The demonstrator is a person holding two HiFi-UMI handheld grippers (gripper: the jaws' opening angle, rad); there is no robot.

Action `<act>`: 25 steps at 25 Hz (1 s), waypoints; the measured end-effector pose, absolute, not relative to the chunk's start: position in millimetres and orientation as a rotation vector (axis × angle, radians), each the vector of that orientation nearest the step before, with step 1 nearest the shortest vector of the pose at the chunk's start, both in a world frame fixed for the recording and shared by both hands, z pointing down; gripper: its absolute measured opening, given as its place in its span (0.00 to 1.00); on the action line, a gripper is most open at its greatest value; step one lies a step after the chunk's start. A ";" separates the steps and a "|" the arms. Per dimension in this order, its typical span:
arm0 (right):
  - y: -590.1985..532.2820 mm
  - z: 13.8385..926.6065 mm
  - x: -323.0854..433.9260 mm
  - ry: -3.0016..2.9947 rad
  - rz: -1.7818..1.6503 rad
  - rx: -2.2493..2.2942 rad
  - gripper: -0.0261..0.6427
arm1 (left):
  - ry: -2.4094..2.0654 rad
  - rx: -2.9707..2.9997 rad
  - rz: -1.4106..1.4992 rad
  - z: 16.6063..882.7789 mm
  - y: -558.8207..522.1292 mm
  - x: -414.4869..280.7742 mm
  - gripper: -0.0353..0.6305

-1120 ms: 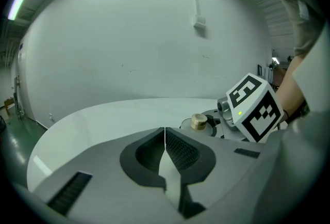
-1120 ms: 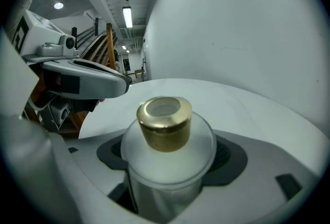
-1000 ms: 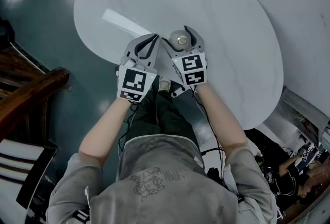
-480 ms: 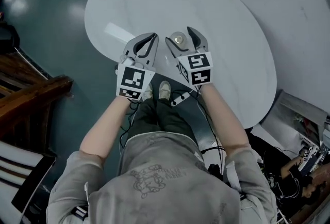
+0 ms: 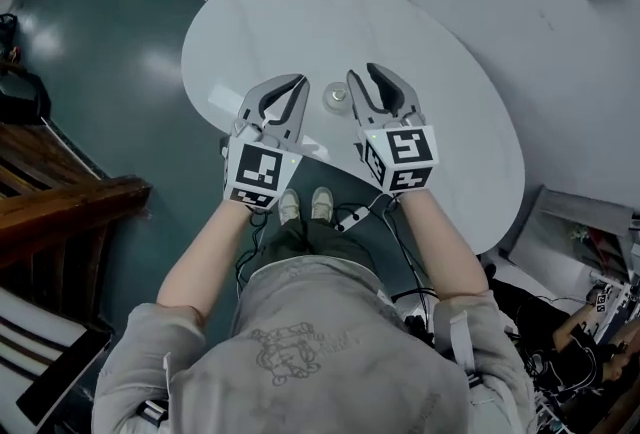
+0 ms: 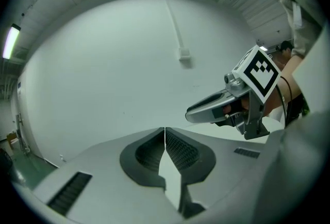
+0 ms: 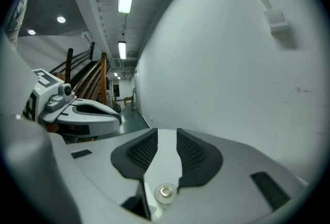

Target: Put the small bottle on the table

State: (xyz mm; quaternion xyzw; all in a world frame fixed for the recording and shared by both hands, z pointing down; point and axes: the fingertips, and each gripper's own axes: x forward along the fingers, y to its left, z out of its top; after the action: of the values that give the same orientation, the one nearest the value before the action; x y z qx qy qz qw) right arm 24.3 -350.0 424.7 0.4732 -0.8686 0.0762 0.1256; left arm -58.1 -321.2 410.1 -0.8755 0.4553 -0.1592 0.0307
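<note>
Fingers of my right gripper (image 5: 366, 74) are closing with nothing between them. Those of my left gripper (image 5: 297, 82) are shut and empty. The small bottle (image 5: 337, 98) stands on the white bench (image 5: 400, 22) between both grippers. I should pull away slowly so I don't knock it over.

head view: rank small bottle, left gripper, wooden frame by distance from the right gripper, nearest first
From the right gripper, whose jaws are closing with nothing gripped:
1. small bottle, just to its left, standing on the table.
2. left gripper, further left, past the bottle.
3. wooden frame, far left, off the table.
</note>
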 end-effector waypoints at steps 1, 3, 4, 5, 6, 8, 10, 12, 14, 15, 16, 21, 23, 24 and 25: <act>-345.5 408.8 26.9 -2.549 0.189 1.403 0.22 | 1.394 -2.693 -0.477 400.7 -318.1 -56.7 0.08; -333.9 378.9 29.1 -2.586 0.134 1.426 0.20 | 1.377 -2.672 -0.453 380.7 -309.6 -55.7 0.08; -327.9 365.9 28.8 -2.608 0.125 1.426 0.18 | 1.368 -2.654 -0.436 369.6 -304.4 -55.9 0.08; -322.0 354.1 28.5 -2.630 0.124 1.424 0.16 | 1.359 -2.637 -0.413 358.0 -299.0 -56.2 0.08; -316.3 343.1 28.6 -2.649 0.121 1.424 0.14 | 1.349 -2.624 -0.386 346.3 -293.4 -56.0 0.08; -304.0 321.5 30.1 -2.673 0.089 1.430 0.12 | 1.326 -2.605 -0.332 323.7 -282.0 -54.6 0.08; -289.3 300.5 31.6 -2.692 0.046 1.434 0.11 | 1.305 -2.594 -0.284 302.7 -269.7 -53.6 0.08; -274.4 282.5 31.6 -2.723 0.017 1.427 0.10 | 1.290 -2.585 -0.243 284.9 -258.0 -54.7 0.08; -259.3 270.1 30.7 -2.764 0.033 1.413 0.10 | 1.278 -2.576 -0.222 273.0 -247.1 -57.2 0.08; -251.6 265.7 30.5 -2.786 0.062 1.405 0.10 | 1.274 -2.575 -0.223 269.7 -241.5 -58.3 0.08; -244.1 261.9 30.8 -2.805 0.094 1.396 0.10 | 1.272 -2.577 -0.228 267.6 -236.2 -59.0 0.08; -212.8 245.1 32.3 -2.833 0.089 1.374 0.10 | 1.261 -2.581 -0.229 255.4 -214.3 -61.6 0.08; -201.7 242.4 32.0 -2.837 0.084 1.360 0.09 | 1.252 -2.565 -0.239 251.0 -205.4 -63.6 0.08; -196.8 241.6 31.6 -2.838 0.086 1.354 0.09 | 1.249 -2.560 -0.247 249.6 -201.3 -64.8 0.08; -192.5 241.0 30.8 -2.839 0.088 1.347 0.09 | 1.247 -2.556 -0.258 248.9 -197.8 -66.3 0.08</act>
State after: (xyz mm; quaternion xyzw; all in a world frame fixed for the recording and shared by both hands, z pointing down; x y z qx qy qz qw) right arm 30.8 -192.5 241.0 0.4286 -0.9031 0.0281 -0.0011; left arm -66.3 -197.8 248.9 -0.8859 0.4323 -0.0896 0.1426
